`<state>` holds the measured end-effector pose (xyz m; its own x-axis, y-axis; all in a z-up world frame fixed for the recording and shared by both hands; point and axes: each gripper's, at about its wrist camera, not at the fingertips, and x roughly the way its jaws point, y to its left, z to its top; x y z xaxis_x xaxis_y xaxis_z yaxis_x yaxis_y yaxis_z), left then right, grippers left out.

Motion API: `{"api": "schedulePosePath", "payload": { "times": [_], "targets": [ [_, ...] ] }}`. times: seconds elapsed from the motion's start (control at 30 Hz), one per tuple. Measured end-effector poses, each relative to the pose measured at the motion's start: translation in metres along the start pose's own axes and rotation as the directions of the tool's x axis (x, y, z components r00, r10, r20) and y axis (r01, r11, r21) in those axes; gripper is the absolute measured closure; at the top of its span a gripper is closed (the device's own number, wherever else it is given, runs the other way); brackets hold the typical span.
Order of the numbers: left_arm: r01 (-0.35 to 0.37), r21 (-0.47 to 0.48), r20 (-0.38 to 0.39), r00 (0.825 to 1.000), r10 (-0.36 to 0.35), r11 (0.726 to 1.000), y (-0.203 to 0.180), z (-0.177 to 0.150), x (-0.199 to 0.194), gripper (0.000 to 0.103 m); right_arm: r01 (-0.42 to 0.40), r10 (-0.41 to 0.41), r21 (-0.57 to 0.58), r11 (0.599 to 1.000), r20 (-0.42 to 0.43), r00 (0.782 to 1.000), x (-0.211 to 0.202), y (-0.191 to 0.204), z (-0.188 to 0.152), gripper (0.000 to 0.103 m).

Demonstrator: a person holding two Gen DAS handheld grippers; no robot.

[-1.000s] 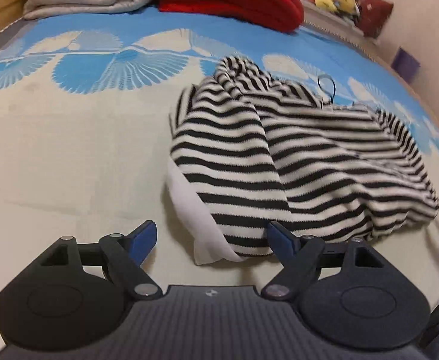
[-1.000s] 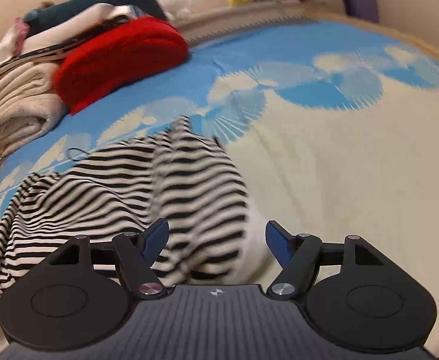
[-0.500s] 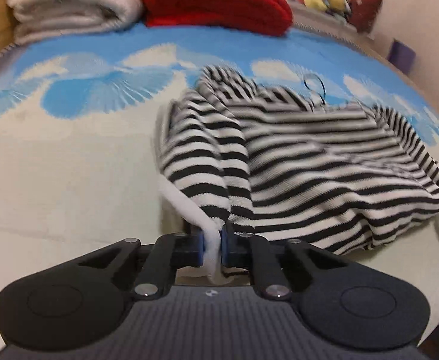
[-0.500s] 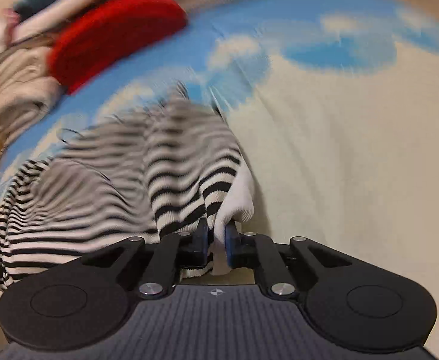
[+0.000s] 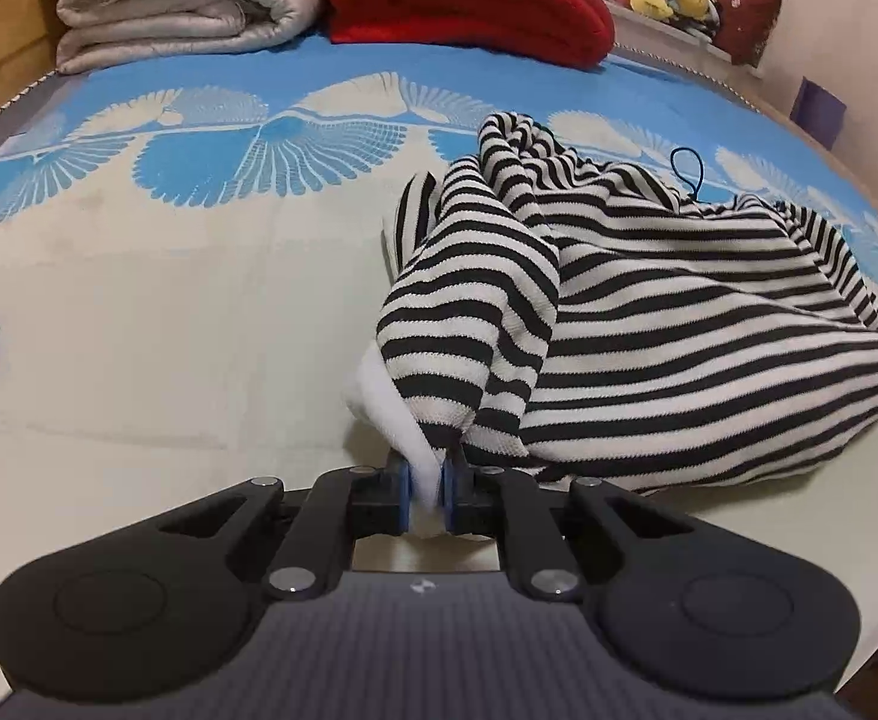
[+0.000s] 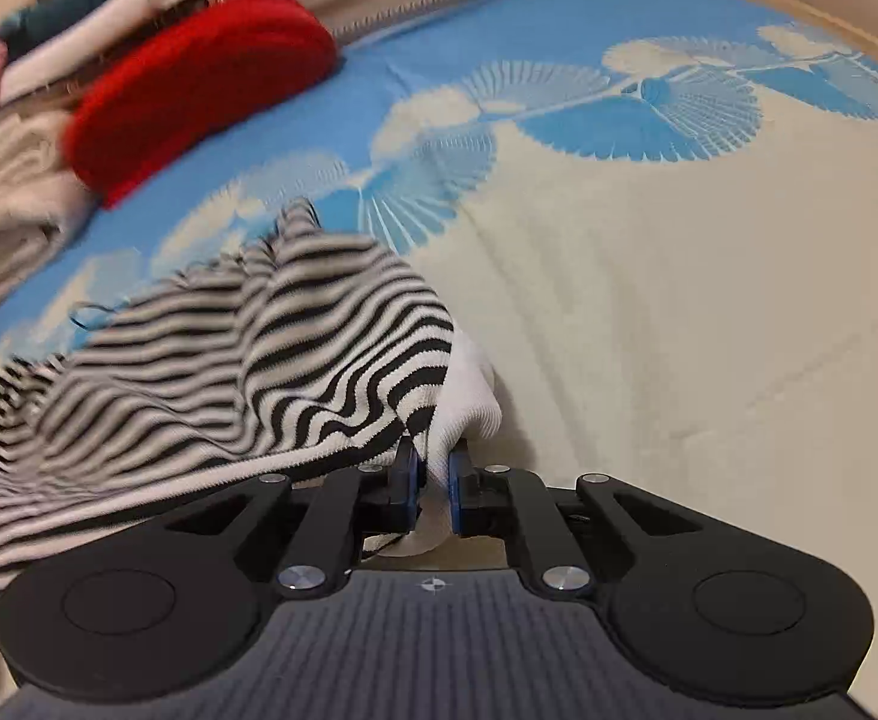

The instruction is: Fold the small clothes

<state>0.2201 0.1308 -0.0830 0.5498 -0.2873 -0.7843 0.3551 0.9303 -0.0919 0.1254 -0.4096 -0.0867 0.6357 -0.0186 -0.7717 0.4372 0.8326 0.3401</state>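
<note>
Striped black-and-white knit, the small garment (image 5: 649, 324) lies bunched on the bed (image 5: 157, 312), its white hem pinched at one corner by the left claw (image 5: 426, 495) and at another by the right claw (image 6: 433, 495), both clamped tight on the cloth. Each bite looks thin, so I'd guess a sharp lift could pull the hem free, or drag the twisted layers into a crooked fold. Sleeves and neckline are buried in the heap; the right view is blurred.
</note>
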Motion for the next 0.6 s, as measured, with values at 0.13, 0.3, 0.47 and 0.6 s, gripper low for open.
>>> {"api": "schedulePosePath", "payload": {
  "times": [0.13, 0.3, 0.47, 0.6],
  "targets": [
    [0.008, -0.038, 0.061, 0.998, -0.005, 0.999, 0.011, 0.002, -0.013, 0.087, 0.036, -0.036, 0.0, 0.999, -0.016, 0.999, 0.006, 0.002, -0.005, 0.094],
    [-0.072, -0.073, 0.043, 0.996, 0.075, 0.995, 0.023, -0.002, -0.011, 0.103, 0.052, -0.048, -0.097, 0.994, 0.041, 0.998, -0.002, 0.014, -0.009, 0.094],
    [-0.211, -0.203, 0.044, 0.973, 0.224, 0.956, 0.066, -0.005, -0.017, 0.103, 0.064, -0.061, -0.063, 0.996, 0.041, 0.997, -0.005, 0.006, -0.006, 0.093],
    [-0.181, -0.243, 0.105, 0.972, 0.211, 0.953, 0.069, 0.001, -0.027, 0.072, 0.095, -0.097, -0.143, 0.985, -0.008, 0.995, 0.004, 0.02, -0.012, 0.076]
  ]
}}
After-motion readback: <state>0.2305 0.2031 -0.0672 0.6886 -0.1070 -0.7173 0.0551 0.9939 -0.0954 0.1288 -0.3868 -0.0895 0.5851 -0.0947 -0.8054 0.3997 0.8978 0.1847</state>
